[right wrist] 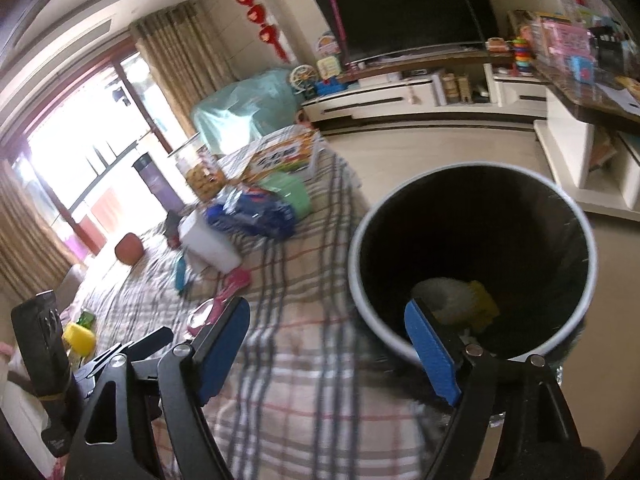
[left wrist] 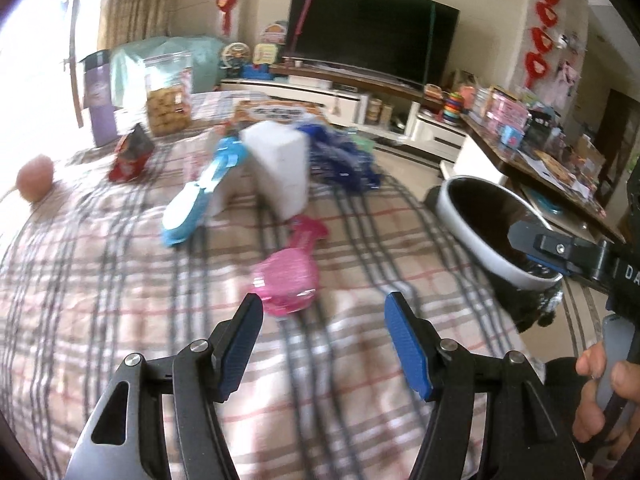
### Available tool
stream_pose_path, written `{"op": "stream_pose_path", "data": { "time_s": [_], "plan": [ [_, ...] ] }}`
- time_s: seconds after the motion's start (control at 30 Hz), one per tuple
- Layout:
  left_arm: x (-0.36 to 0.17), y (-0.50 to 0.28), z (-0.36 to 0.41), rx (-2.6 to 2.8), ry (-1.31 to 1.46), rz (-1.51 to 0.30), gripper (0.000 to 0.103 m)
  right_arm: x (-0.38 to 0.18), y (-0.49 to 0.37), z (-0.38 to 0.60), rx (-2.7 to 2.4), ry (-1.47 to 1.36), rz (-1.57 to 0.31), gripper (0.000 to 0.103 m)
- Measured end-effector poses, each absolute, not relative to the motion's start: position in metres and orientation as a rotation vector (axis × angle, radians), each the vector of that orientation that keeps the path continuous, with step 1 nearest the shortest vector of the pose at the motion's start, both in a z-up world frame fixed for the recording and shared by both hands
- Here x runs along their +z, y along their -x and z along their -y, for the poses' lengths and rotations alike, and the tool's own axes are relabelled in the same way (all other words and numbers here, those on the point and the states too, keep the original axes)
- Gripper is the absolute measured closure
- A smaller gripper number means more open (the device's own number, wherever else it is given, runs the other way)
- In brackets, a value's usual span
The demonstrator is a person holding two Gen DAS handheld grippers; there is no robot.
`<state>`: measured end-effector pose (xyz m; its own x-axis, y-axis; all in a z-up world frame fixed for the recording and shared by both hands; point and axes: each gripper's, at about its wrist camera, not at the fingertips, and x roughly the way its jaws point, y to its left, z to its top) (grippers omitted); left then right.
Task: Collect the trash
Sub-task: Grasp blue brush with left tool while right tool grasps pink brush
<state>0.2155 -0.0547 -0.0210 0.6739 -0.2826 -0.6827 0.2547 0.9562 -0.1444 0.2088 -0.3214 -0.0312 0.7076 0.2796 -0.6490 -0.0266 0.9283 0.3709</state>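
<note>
1. Both tongs are hovering over a plaid-covered table point(left wrist: 120, 280), and each pair is standing apart with nothing between its blue pads: the left gripper point(left wrist: 324, 312) is holding its gap, while the right gripper point(right wrist: 328, 320) is widening its jaws.
2. Ahead of the right tongs, a white-rimmed trash bin point(right wrist: 576, 216) is standing just past the table's edge, with pale and yellow scraps lying at its bottom.
3. Bare plaid cloth is giving free room directly under and between both tongs; the table's right edge is running beside the bin, with open floor beyond it.
4. Further ahead of the left tongs, a white box point(left wrist: 280, 164) is sitting tilted, with a blue-and-white wrapper point(left wrist: 192, 204) to its left and a blue printed packet point(left wrist: 344, 160) behind it; the print is too blurred to read.
5. Just beyond the left tongs' pads, a pink plastic wrapper point(left wrist: 286, 276) is lying on the cloth, close to the left pad.
6. Letters "DA" are showing on the right gripper's body at the left view's right edge.
</note>
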Motion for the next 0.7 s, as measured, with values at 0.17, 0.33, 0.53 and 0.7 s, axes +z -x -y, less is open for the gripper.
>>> {"op": "stream_pose_path", "data": {
  "time_s": [0.17,0.33,0.53,0.7],
  "plan": [
    [-0.020,-0.210,0.031,-0.255,0.066,-0.779,0.040,-0.035,-0.213,0.297,0.215,-0.334,-0.785,0.022],
    [-0.021,-0.208,0.013,-0.220,0.078,-0.782,0.040,-0.039,-0.218,0.275,0.248,-0.317,-0.794,0.022],
    [-0.024,-0.216,-0.003,-0.194,0.069,-0.788,0.040,-0.046,-0.223,0.252,0.283,-0.309,-0.810,0.022],
    [-0.025,-0.236,-0.012,-0.204,0.017,-0.784,0.040,-0.052,-0.227,0.231,0.313,-0.302,-0.826,0.022]
  ]
}}
